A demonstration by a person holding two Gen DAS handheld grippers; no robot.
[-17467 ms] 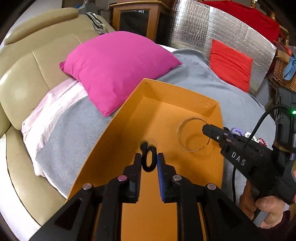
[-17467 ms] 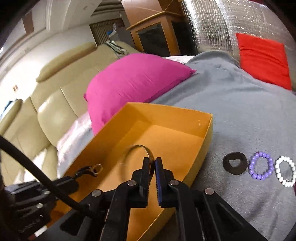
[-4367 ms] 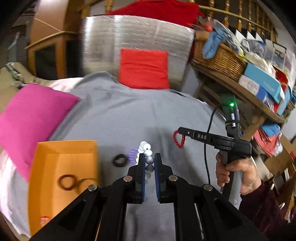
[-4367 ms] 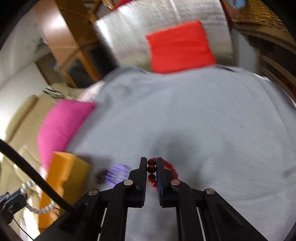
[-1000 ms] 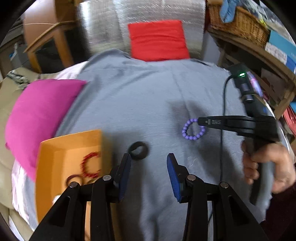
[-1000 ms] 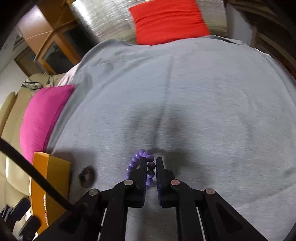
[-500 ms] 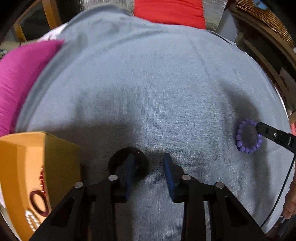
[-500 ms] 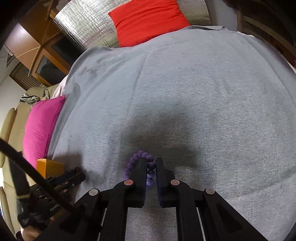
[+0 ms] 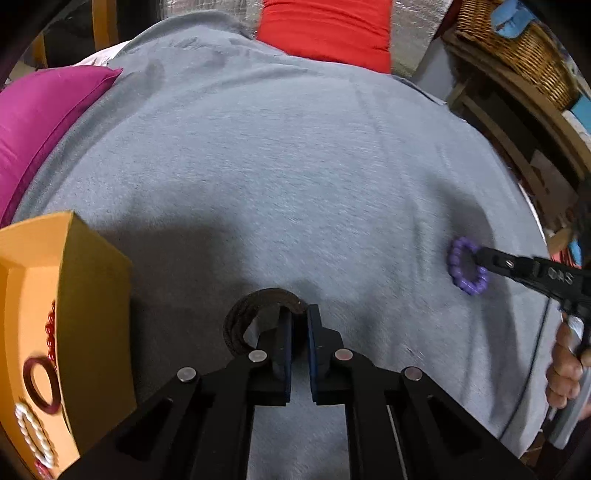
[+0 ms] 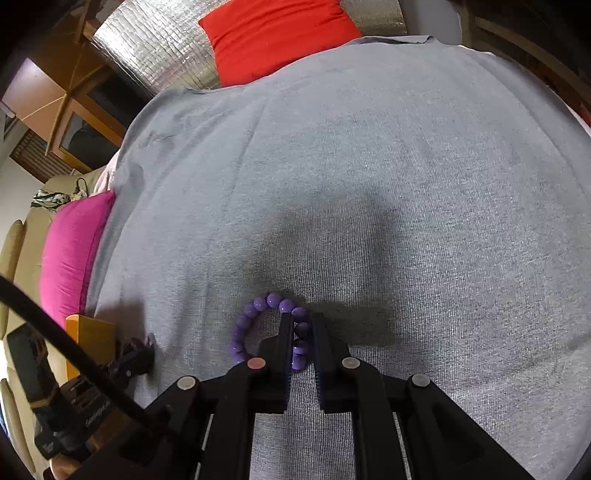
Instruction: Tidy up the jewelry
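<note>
Left wrist view: the left gripper point(image 9: 299, 325) has its blue pads nearly together, pinching the right side of a dark band point(image 9: 243, 321) that lies on the grey blanket point(image 9: 295, 166). Just left of the band stands an orange box point(image 9: 92, 314); inside it lie a red bead bracelet point(image 9: 51, 334), a dark red ring point(image 9: 38, 384) and a white bead bracelet point(image 9: 31, 430). Well to the right of the band, the purple bracelet point(image 9: 466, 271) sits on the blanket with the right gripper's tip on it, a hand point(image 9: 565, 365) behind. Beyond the band lie a magenta cushion point(image 9: 40, 122) and a red cushion point(image 9: 325, 29).

Right wrist view: the right gripper point(image 10: 300, 325) has narrow jaws clamped on the purple bracelet's point(image 10: 258, 314) right side, the loop on the blanket point(image 10: 369, 166). The left gripper point(image 10: 136, 354) shows at the box corner point(image 10: 88, 332).
</note>
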